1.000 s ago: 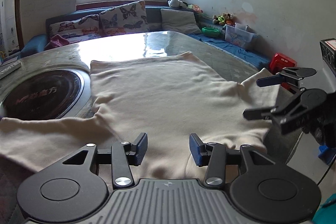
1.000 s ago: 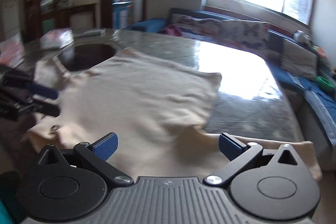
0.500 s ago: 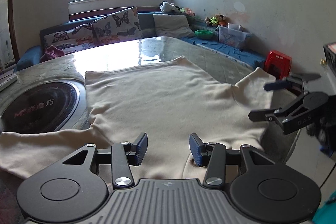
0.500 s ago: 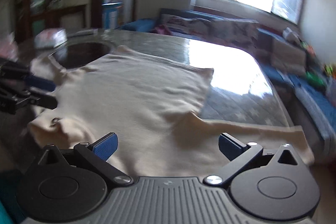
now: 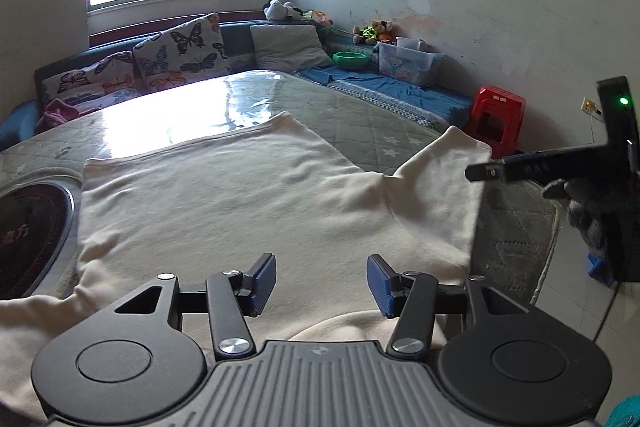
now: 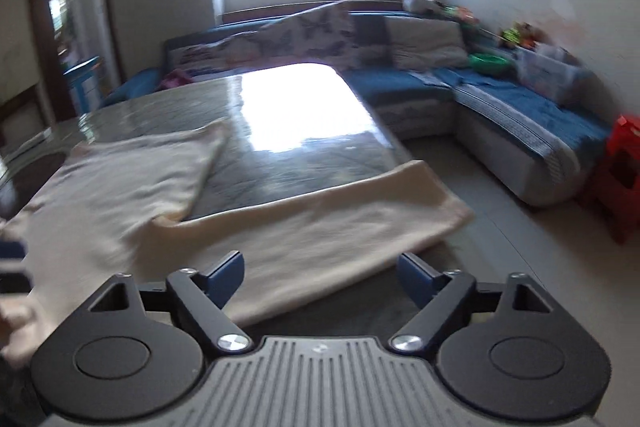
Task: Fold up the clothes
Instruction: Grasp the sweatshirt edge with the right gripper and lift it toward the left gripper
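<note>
A cream long-sleeved top (image 5: 240, 203) lies spread flat on the table, its hem toward the window and its neck edge just under my left gripper (image 5: 322, 281), which is open and empty. In the right wrist view the top (image 6: 120, 187) lies at the left and its right sleeve (image 6: 328, 227) stretches across the table corner. My right gripper (image 6: 320, 277) is open and empty, hovering above that sleeve. It also shows in the left wrist view (image 5: 476, 171), seen edge-on by the sleeve's cuff.
The glossy table (image 5: 192, 107) has a round dark induction hob (image 5: 28, 227) at the left. A blue sofa with butterfly cushions (image 5: 176, 51) wraps around the far side. A red stool (image 5: 498, 115) stands on the floor beyond the table's right corner.
My right gripper has swung right, from over the top's body to over its right sleeve. My left gripper has stayed at the neck edge, open throughout.
</note>
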A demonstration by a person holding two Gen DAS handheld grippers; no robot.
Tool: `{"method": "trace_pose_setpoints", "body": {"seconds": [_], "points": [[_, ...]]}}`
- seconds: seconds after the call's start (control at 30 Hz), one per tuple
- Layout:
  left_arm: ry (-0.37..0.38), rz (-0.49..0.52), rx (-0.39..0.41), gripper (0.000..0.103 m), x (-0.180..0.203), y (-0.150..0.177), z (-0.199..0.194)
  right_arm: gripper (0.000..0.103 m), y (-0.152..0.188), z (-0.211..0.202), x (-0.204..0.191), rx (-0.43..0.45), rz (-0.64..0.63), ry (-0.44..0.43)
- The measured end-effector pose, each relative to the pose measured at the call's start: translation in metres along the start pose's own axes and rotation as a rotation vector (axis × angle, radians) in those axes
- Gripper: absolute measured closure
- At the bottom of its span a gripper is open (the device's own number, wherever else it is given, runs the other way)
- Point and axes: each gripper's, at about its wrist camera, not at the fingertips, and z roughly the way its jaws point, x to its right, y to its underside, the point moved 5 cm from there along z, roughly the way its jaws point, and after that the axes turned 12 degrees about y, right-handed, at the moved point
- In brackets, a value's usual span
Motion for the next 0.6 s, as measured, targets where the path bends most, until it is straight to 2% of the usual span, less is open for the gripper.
{"method": "trace_pose_setpoints", "body": {"seconds": [0.07, 0.2, 0.43, 0.53, 0.6], "points": [[0.009, 0.006, -0.001, 0.049, 0.004, -0.001, 0.003, 0.035, -0.005, 0.013, 0.021, -0.021, 0.079, 0.03], [0.021, 0.012, -0.012, 0.049, 0.01, -0.002, 0.009, 0.042, -0.012, 0.03, 0.043, -0.029, 0.135, 0.095], [0.036, 0.025, -0.027, 0.049, 0.018, -0.002, 0.017, 0.062, -0.013, 0.049, 0.057, -0.029, 0.202, 0.142], [0.034, 0.024, -0.033, 0.048, 0.019, -0.003, 0.022, 0.085, -0.012, 0.046, 0.061, 0.002, 0.211, 0.154], [0.035, 0.024, -0.035, 0.048, 0.019, -0.004, 0.023, 0.092, -0.012, 0.045, 0.062, 0.019, 0.211, 0.159]]}}
